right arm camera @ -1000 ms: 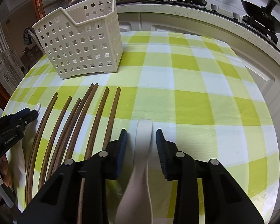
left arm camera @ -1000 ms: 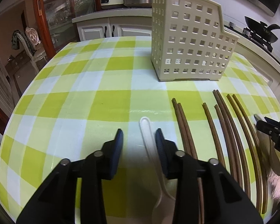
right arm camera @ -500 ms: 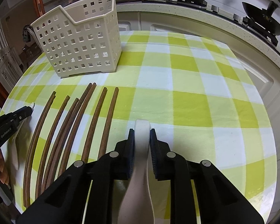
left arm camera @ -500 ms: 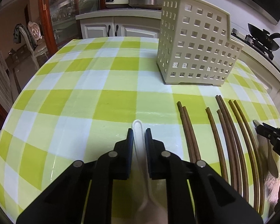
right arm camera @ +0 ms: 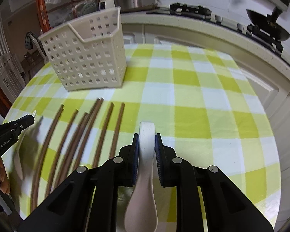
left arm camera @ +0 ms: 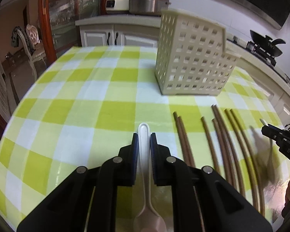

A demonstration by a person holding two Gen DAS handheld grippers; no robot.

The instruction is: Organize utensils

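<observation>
My left gripper (left arm camera: 144, 142) is shut on the handle of a slim white plastic spoon (left arm camera: 143, 129), whose bowl points back toward the camera. My right gripper (right arm camera: 147, 143) is shut on the handle of a thick white ceramic spoon (right arm camera: 147, 128). Between the two grippers, several brown wooden chopsticks (left arm camera: 218, 135) (right arm camera: 83, 135) lie side by side on the cloth. A cream perforated utensil basket (left arm camera: 191, 63) (right arm camera: 87, 58) stands upright behind the chopsticks. The right gripper (left arm camera: 268, 130) shows at the right edge of the left wrist view. The left gripper (right arm camera: 28, 119) shows at the left edge of the right wrist view.
The round table carries a green, yellow and white checked cloth (left arm camera: 106, 116). A kitchen counter (right arm camera: 203, 25) with a wok (right arm camera: 266, 27) curves behind it. A rice cooker (left arm camera: 117, 2) and a pot (left arm camera: 148, 2) sit on a cabinet, and a chair (left arm camera: 31, 46) stands at left.
Both grippers have closed from open around the spoon handles to shut on them. Both views have tipped up slightly, and the spoons now cast blurred shadows on the cloth.
</observation>
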